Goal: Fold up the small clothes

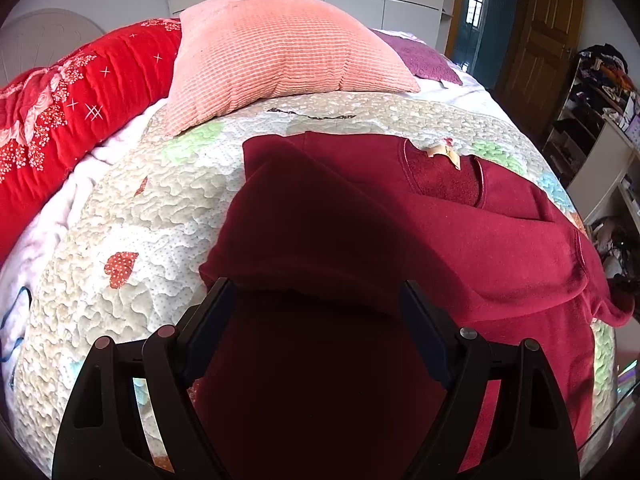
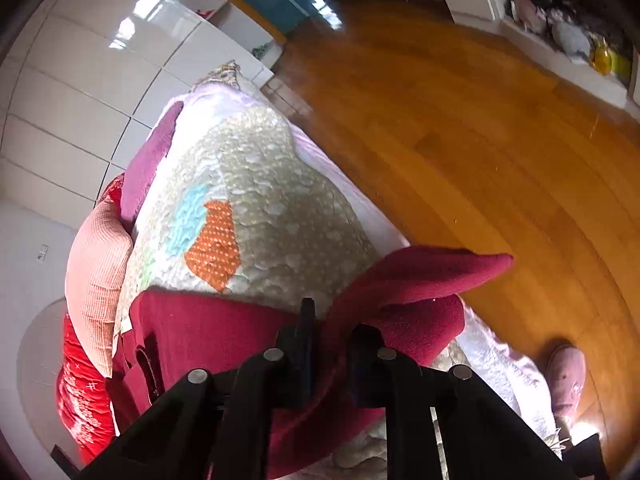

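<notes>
Dark red sweater [image 1: 460, 240] spread on the quilted bedcover [image 1: 120, 208], collar and label toward the pillow [image 1: 280, 52], one side already lifted and doubled over the body. Right gripper [image 2: 332, 320]: jaws narrowed onto a pinch of the sweater's edge, with a loose flap sticking out toward the wooden floor [image 2: 480, 140]. Left gripper [image 1: 320, 292]: jaws wide, cloth draped over and between the fingers; whether it grips cannot be told. To fold well, the pinched edge should probably be carried flat across the body, kept taut, and laid parallel to the opposite side before release.
</notes>
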